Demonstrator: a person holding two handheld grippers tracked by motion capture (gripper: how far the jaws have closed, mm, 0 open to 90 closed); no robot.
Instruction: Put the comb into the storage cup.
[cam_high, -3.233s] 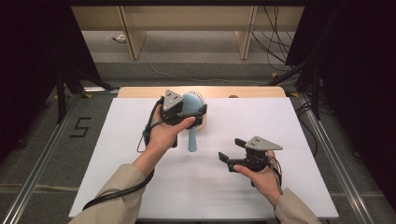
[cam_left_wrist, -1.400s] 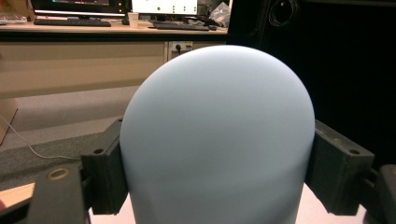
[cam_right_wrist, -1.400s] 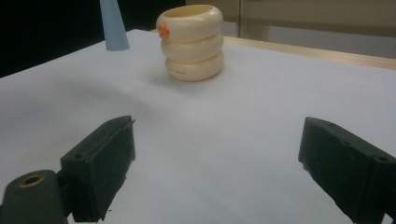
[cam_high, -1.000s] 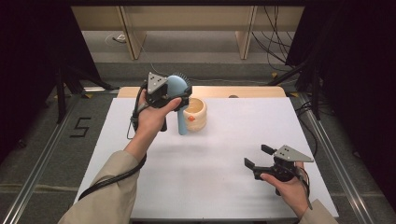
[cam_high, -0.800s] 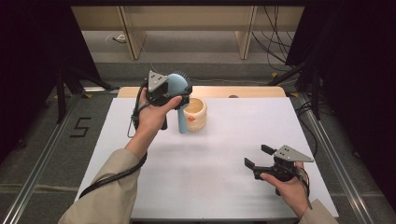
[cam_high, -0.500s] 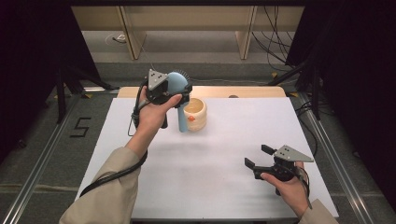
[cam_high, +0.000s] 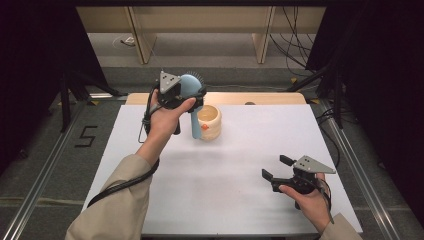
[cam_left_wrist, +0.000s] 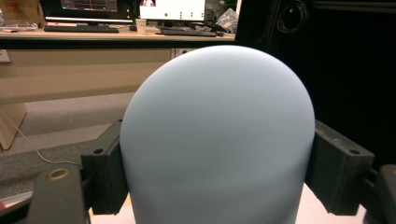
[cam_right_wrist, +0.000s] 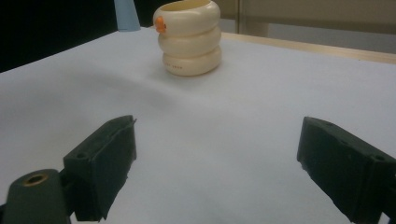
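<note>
Left hand-held gripper (cam_high: 192, 97) is clamped across the head of a light-blue hairbrush (cam_high: 191, 90), jaws pressing its rounded back on both sides; the brush hangs handle-down, its tip just beside the cream ringed cup (cam_high: 209, 122) that stands below the gripper on the bench (cam_high: 230, 170). Step in hand reads as carrying the brush to the cup; next move likely calls for centring the handle over the rim, then lowering. Right hand-held gripper (cam_high: 276, 168) rests low, jaws apart and empty, cup well ahead of it.

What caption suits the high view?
Left gripper holds a blue hairbrush upright beside a cream cup.
</note>
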